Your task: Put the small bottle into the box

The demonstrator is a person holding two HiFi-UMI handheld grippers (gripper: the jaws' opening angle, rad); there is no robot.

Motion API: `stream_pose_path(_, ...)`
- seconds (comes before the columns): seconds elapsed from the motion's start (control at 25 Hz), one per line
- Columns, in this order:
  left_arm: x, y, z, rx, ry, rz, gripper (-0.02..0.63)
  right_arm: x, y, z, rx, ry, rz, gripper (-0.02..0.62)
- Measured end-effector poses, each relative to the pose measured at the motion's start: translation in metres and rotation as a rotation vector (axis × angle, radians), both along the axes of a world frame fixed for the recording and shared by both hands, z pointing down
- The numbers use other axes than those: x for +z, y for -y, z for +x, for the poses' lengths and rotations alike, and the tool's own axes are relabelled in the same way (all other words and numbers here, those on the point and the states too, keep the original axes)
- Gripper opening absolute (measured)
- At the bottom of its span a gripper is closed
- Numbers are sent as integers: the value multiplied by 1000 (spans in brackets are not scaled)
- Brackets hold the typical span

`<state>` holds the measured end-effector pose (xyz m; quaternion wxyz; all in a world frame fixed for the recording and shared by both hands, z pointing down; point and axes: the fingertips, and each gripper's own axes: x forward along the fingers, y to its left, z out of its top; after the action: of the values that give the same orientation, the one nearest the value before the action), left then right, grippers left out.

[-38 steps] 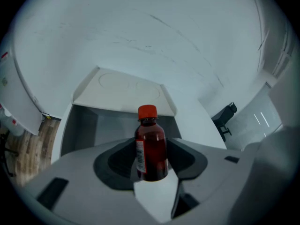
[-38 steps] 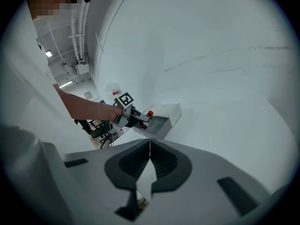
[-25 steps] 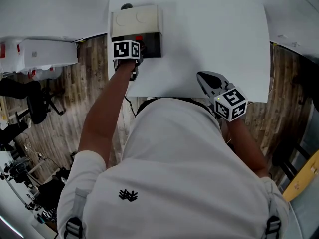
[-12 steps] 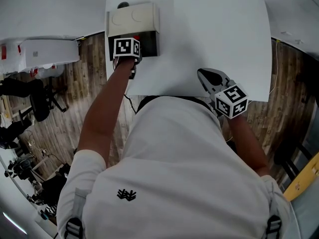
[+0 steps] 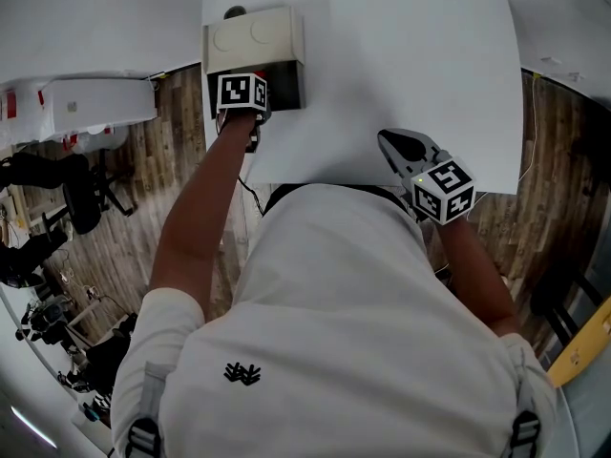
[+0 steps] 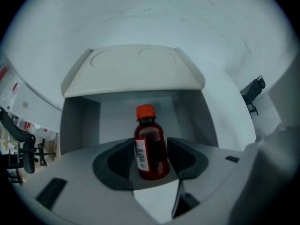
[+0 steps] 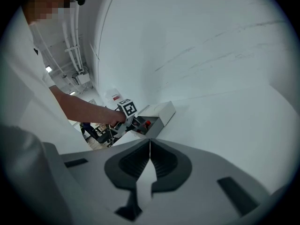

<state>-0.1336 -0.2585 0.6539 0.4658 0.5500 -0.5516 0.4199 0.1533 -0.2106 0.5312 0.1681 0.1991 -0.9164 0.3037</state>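
The small bottle [image 6: 151, 149], dark red with an orange cap and a white label, stands upright inside the open box [image 6: 133, 69]. The box has a cream lid tipped back and a grey inside. My left gripper [image 6: 151, 159] reaches into the box mouth, its dark pads against both sides of the bottle. In the head view the left gripper [image 5: 260, 88] sits at the box [image 5: 253, 34] on the table's far left corner, and its marker cube hides the bottle. My right gripper [image 5: 389, 142] hovers over the table's near edge, shut and holding nothing.
The white table [image 5: 410, 55] stretches wide to the right of the box. A small black object [image 5: 234, 11] sits just behind the box. A white unit [image 5: 86, 103] and a chair stand on the wooden floor at the left.
The left gripper has edged slightly deeper into the box, and the bottle's red cap no longer shows in the head view. The right gripper has stayed put.
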Motion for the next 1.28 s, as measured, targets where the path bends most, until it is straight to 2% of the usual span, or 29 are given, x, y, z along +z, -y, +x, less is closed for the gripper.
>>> stream_pose_path(0.6,-13,-2,-1,7,-39,59,282,-1,-2,-11,-23,-5,7,8)
stream_pose_path(1.28,-25,-14,-9,55,-164,167,291,-10,-28,-48,-19,-52,36,8)
